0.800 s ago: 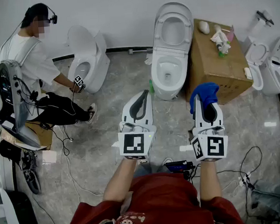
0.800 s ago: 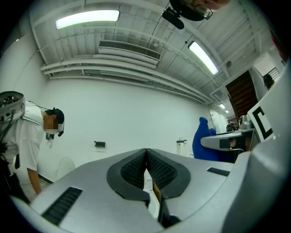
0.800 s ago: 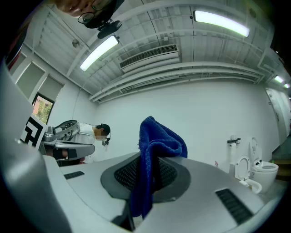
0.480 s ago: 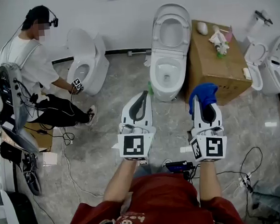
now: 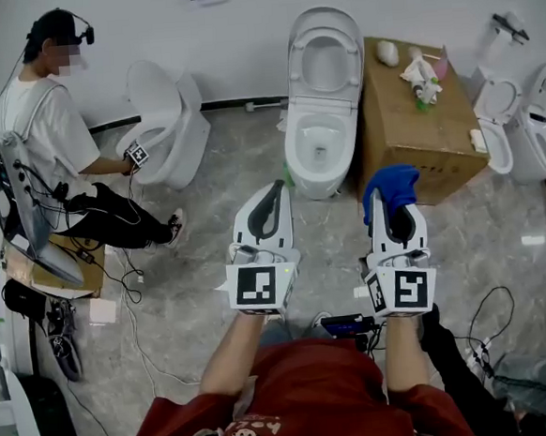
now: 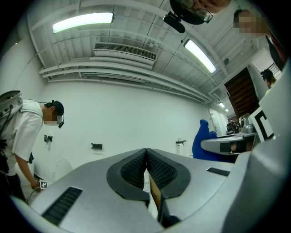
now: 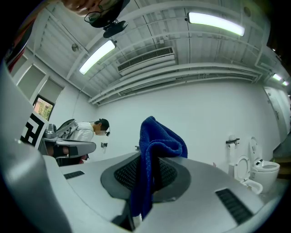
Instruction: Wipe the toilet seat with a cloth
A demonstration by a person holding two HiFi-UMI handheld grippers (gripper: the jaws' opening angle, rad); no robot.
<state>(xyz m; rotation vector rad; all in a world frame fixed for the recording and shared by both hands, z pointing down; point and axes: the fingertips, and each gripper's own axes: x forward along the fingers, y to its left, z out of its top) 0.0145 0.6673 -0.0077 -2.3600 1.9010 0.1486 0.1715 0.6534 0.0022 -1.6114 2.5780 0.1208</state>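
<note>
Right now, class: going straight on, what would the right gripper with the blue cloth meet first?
Likely the white wall; nothing nearer shows ahead of the right gripper; depth unclear.

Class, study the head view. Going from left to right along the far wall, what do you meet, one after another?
Person in a white shirt → left toilet → middle toilet with its lid up → cardboard box → right toilet.
</note>
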